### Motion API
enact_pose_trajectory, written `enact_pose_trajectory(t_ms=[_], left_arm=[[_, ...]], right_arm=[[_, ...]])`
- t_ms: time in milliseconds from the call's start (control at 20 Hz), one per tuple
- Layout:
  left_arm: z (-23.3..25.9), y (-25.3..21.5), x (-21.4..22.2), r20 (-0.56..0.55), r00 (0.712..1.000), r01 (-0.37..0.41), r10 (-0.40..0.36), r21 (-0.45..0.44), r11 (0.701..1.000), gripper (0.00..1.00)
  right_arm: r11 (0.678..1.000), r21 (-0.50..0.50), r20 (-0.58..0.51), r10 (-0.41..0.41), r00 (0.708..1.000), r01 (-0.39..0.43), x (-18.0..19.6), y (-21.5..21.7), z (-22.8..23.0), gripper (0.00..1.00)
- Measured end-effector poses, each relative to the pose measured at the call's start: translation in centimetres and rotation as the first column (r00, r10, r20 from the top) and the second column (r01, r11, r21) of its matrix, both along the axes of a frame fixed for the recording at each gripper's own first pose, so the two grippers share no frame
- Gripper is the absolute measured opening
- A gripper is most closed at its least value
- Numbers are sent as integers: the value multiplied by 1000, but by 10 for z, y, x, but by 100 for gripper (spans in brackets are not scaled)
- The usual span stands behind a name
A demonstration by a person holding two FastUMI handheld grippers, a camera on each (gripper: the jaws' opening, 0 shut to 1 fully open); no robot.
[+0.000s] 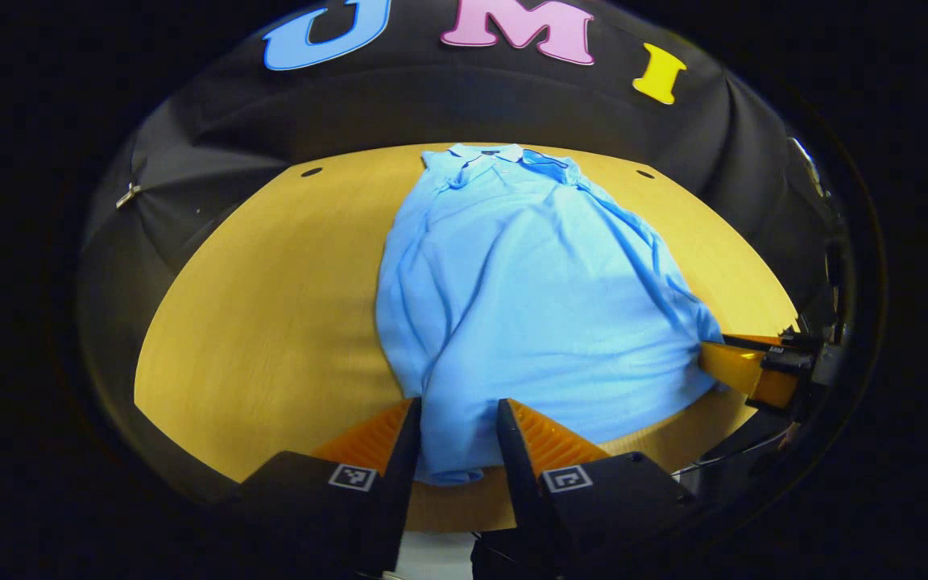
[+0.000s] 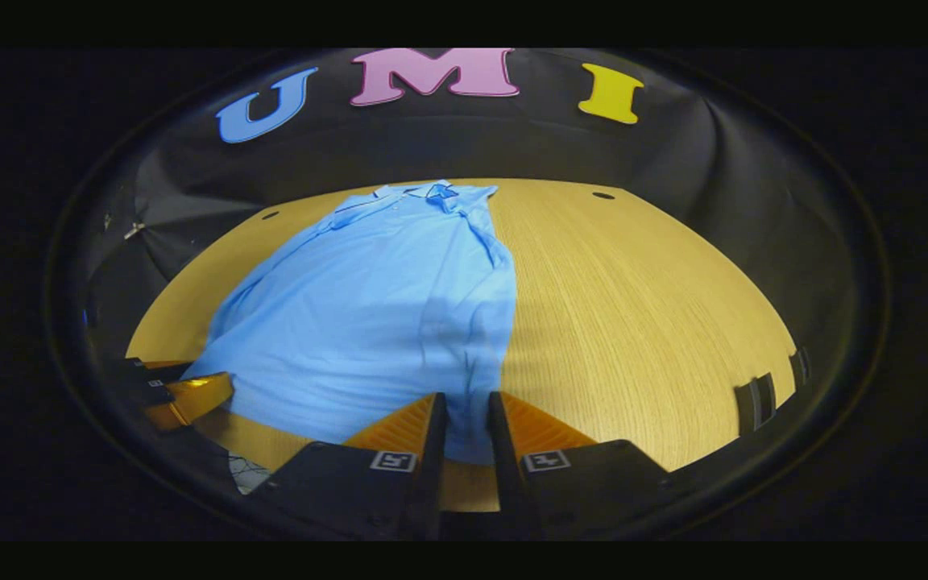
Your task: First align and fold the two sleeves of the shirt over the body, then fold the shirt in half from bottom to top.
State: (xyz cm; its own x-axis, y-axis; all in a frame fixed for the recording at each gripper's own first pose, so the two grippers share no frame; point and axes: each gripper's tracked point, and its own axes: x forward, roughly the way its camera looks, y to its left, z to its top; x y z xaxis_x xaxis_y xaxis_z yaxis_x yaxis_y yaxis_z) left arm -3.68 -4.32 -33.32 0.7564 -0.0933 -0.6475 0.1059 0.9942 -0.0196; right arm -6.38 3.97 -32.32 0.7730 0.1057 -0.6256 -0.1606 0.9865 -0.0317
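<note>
In the left gripper view, a light blue short-sleeved polo shirt point(image 1: 528, 290) of soft knit cloth lies flat on the yellow wood-grain tabletop point(image 1: 271, 322), collar at the far end near the black cloth wall and hem at the near edge. Its sleeves look already folded in over the body. The left gripper point(image 1: 457, 435) sits at the shirt's near left hem corner, with cloth running between its fingers; they look closed on that corner. Off to the shirt's right hem corner, the right gripper point(image 1: 726, 362) touches the fabric.

In the right gripper view, the shirt point(image 2: 367, 322) stretches away from the hem, and the right gripper point(image 2: 466, 427) has its fingers pinched on the near right hem corner. The left gripper point(image 2: 190, 399) shows at the opposite hem corner.

The shirt should handle as light, limp and easily wrinkled. Holding both hem corners evenly looks the best way to carry the bottom toward the collar without sagging.
</note>
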Motion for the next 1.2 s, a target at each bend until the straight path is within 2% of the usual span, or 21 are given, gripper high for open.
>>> enact_pose_trajectory(t_ms=[100, 150, 200, 250, 300, 350, 400, 500, 600, 650, 700, 750, 800, 850, 900, 1200], left_arm=[[2, -6, 3, 3, 1000, 10, -10, -21, 1000, 35], [2, -7, 4, 2, 1000, 5, -5, -37, 999, 23], [4, -9, 6, 5, 1000, -3, 3, -61, 998, 19], [5, -10, 7, 7, 1000, -12, 13, -95, 995, 12], [6, -10, 8, 5, 1000, -28, 29, -133, 991, 11], [9, -10, 7, -2, 999, -43, 43, -167, 985, 7], [7, -11, 10, -7, 999, -48, 48, -183, 982, 7], [10, -11, 11, -2, 999, -37, 37, -166, 985, 6], [26, -18, 12, 31, 999, -16, 21, -168, 986, 7], [35, -23, 14, 48, 999, -6, 15, -181, 984, 6], [46, -29, 17, 62, 998, 3, 9, -203, 979, 6], [56, -34, 21, 69, 998, 9, 7, -224, 975, 6], [65, -37, 26, 78, 997, 13, 6, -239, 971, 6], [74, -39, 33, 91, 996, 19, 4, -250, 968, 6], [83, -42, 42, 102, 995, 28, -1, -262, 965, 6], [124, -43, 97, 154, 988, 34, 9, -274, 961, 6]], right_arm=[[999, 27, -9, 28, 1000, -28, 1, 6, -1, 7], [998, 32, -20, 46, 999, -45, 2, 6, -1, 10], [998, 54, -20, 47, 999, -46, 0, 5, 2, 15], [996, 66, -26, 60, 998, -58, 1, 6, 0, 5], [995, 71, -33, 75, 997, -72, 3, 7, 1, 0], [994, 77, -32, 78, 996, -75, 3, 6, 2, 5], [993, 86, -33, 82, 996, -79, 3, 6, 3, 10], [988, 113, -2, 106, 994, -105, 3, 12, 12, 0], [985, 104, 42, 136, 990, -140, 6, 17, 25, 10], [984, 96, 66, 146, 987, -152, 9, 19, 33, 0], [982, 96, 79, 154, 985, -161, 13, 22, 39, 5], [982, 98, 89, 155, 984, -163, 18, 25, 43, 0], [981, 104, 98, 152, 984, -162, 26, 27, 49, 5], [982, 107, 110, 146, 983, -158, 34, 28, 55, 5], [983, 109, 122, 137, 983, -151, 44, 28, 63, 0], [980, 111, 219, 139, 966, -166, 114, 39, 105, 0]])
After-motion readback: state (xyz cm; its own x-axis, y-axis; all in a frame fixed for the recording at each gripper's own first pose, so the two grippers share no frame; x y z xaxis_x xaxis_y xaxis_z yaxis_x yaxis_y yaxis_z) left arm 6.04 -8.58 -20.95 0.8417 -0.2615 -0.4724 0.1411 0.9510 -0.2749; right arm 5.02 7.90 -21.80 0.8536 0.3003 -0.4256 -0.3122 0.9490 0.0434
